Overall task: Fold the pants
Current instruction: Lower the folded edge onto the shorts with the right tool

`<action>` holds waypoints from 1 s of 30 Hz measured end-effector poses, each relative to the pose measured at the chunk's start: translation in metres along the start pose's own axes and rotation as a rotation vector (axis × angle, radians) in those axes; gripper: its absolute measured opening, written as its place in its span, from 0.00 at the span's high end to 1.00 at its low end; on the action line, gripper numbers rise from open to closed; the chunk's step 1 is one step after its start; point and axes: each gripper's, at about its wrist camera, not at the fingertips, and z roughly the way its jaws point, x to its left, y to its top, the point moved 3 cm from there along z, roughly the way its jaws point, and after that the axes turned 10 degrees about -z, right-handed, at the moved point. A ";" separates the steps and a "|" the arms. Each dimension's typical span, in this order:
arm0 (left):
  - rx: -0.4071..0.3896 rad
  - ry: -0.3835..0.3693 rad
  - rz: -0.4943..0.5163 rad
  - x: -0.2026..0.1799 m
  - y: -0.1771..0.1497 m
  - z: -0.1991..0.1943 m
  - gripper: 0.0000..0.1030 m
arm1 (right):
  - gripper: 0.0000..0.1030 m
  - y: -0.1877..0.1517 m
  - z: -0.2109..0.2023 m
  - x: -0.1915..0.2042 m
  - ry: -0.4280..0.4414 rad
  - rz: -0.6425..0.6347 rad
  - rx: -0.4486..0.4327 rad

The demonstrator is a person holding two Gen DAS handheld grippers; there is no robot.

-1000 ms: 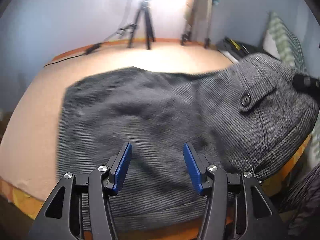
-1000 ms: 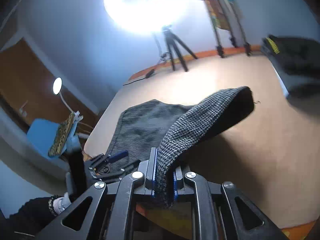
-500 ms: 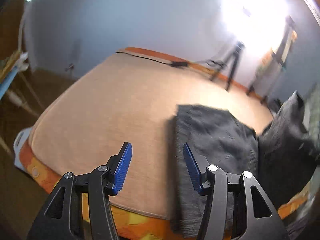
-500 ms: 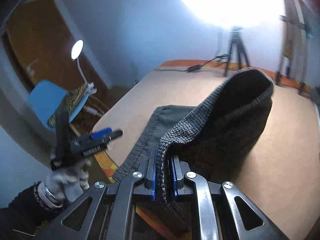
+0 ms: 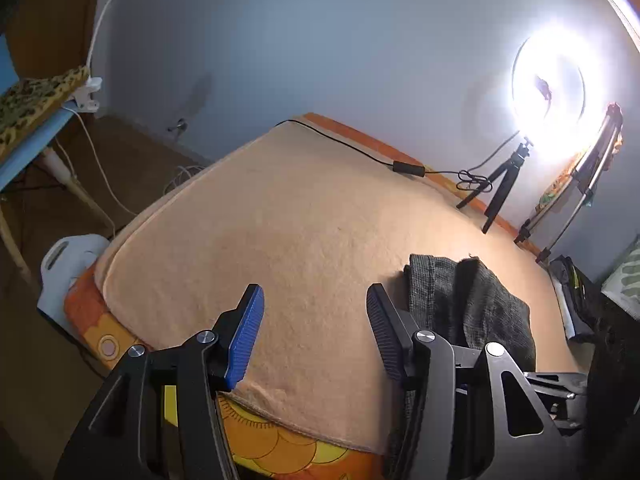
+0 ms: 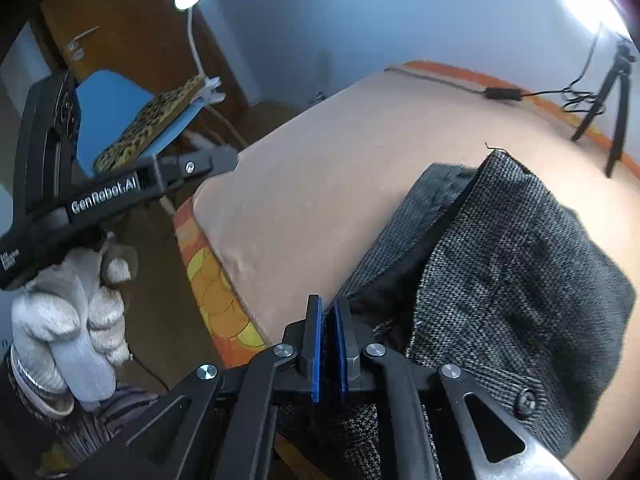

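Observation:
The grey tweed pants (image 6: 500, 264) lie folded over in a bundle near the front edge of the tan blanket-covered bed (image 6: 340, 152). They also show at the right of the left wrist view (image 5: 468, 300). My right gripper (image 6: 328, 312) has its blue pads nearly together with no cloth between them; the pants lie just to its right. My left gripper (image 5: 314, 312) is open and empty, held over bare blanket left of the pants. The left tool and gloved hand (image 6: 68, 312) show at the left of the right wrist view.
A ring light on a small tripod (image 5: 504, 184) and a cable (image 5: 360, 152) stand at the bed's far edge. A taller stand (image 5: 580, 192) is at the right. A blue chair with a leopard cushion (image 6: 152, 120), a lamp and a white jug (image 5: 68, 264) are left of the bed.
The right gripper let go of the pants' waist end, which now lies folded over on the bundle. The left gripper swung further left, away from the pants.

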 end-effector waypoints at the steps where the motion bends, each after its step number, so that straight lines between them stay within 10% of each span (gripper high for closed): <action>1: 0.005 -0.004 0.008 -0.001 -0.001 0.000 0.49 | 0.90 0.001 -0.003 0.000 0.036 0.004 -0.019; 4: 0.027 -0.027 0.026 -0.007 -0.006 -0.001 0.49 | 0.52 -0.002 -0.030 -0.009 0.090 0.031 -0.074; 10: 0.035 -0.122 0.139 -0.051 -0.021 -0.016 0.49 | 0.52 -0.016 -0.101 -0.057 0.038 0.088 -0.210; 17: 0.094 -0.154 0.417 -0.121 -0.069 -0.007 0.49 | 0.52 -0.051 -0.114 -0.150 -0.202 0.291 -0.156; 24: 0.262 -0.050 0.404 -0.096 -0.094 0.035 0.48 | 0.52 -0.082 -0.084 -0.219 -0.107 0.539 -0.102; 30: 0.283 -0.054 0.397 -0.081 -0.106 0.039 0.46 | 0.77 -0.066 -0.052 -0.239 -0.110 0.531 -0.076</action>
